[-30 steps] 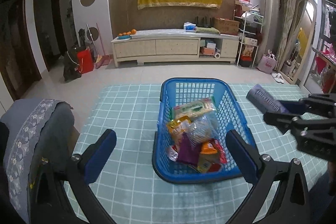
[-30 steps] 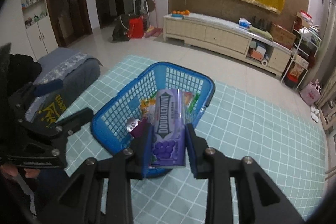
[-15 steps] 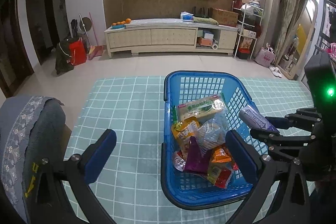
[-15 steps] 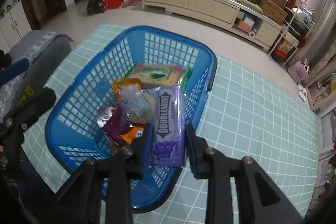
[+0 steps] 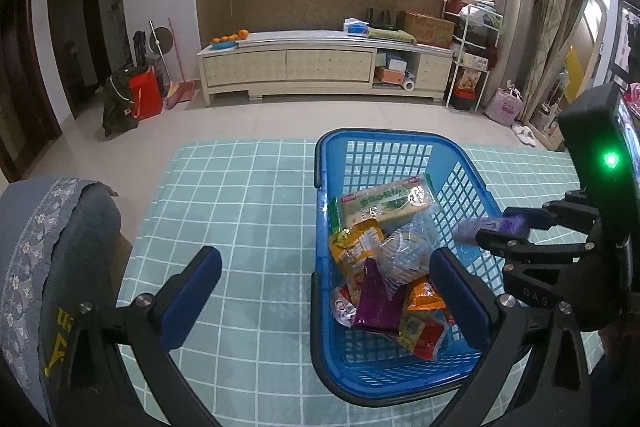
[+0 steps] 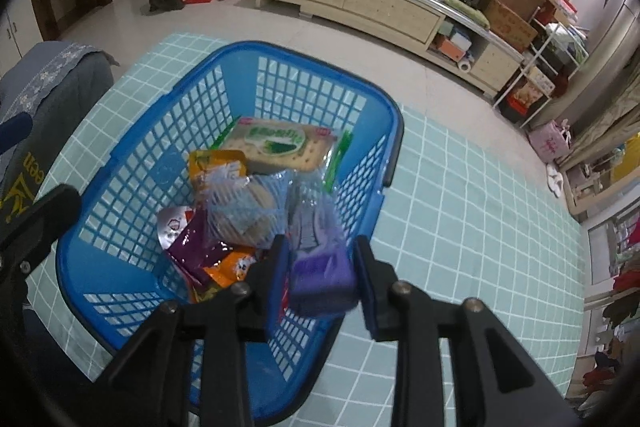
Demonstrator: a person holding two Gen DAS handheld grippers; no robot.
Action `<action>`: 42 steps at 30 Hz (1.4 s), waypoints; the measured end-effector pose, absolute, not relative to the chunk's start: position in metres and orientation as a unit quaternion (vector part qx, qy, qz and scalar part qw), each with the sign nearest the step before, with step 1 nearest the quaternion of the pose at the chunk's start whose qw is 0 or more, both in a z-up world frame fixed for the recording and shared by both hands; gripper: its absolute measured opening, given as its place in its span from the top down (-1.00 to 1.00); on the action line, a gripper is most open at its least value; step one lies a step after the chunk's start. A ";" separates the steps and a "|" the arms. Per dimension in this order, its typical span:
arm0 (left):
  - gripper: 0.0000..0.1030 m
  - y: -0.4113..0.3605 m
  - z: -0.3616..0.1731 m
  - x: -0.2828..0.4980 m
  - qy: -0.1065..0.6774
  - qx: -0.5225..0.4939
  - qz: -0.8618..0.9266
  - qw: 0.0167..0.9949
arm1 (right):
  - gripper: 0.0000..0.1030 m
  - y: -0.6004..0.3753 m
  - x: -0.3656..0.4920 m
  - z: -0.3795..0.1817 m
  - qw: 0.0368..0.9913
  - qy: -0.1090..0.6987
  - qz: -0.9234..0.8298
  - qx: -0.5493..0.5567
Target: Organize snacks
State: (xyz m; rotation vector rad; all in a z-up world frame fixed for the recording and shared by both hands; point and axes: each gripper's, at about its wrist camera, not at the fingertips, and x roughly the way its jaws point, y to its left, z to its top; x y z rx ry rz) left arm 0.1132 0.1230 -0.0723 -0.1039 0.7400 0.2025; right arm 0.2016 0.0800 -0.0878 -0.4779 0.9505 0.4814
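Two grippers are in front of me over the blue basket [image 6: 224, 75], which sits on the teal checked mat [image 5: 248, 195]. My right gripper [image 6: 320, 275] points down into the basket near its right rim, and its jaws have just been opening: the purple gum pack [image 6: 320, 267] is between them, blurred, with a gap showing on the right side, so the pads no longer seem to press on it. From the left wrist view the same pack [image 5: 486, 227] pokes out over the basket's right wall. My left gripper [image 5: 324, 291] hangs above the basket's near left edge with its jaws wide apart and nothing between them. Inside the basket lie a cracker pack [image 6: 276, 143] toward the far end, a yellow pouch [image 6: 218, 167], a clear bag of biscuits [image 6: 244, 207], a dark purple packet [image 6: 196, 251] and an orange packet [image 6: 228, 267] toward the near end.
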 end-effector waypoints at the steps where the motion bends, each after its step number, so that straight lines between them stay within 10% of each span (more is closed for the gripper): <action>1: -1.00 0.124 -0.073 0.114 0.361 -0.051 0.098 0.926 | 0.02 0.080 0.202 -0.087 0.837 0.446 0.222 -0.229; 4: -1.00 0.122 -0.073 0.113 0.362 -0.050 0.099 0.926 | -0.38 0.080 0.202 -0.082 0.848 0.426 0.213 -0.233; 22: -1.00 0.074 -0.071 0.056 0.334 -0.063 0.075 0.938 | -0.99 -0.011 0.147 -0.061 0.875 0.392 0.264 -0.108; 42: -1.00 -0.001 -0.003 -0.047 0.254 -0.055 0.060 0.964 | -0.99 -0.091 0.039 -0.013 0.904 0.335 0.265 -0.031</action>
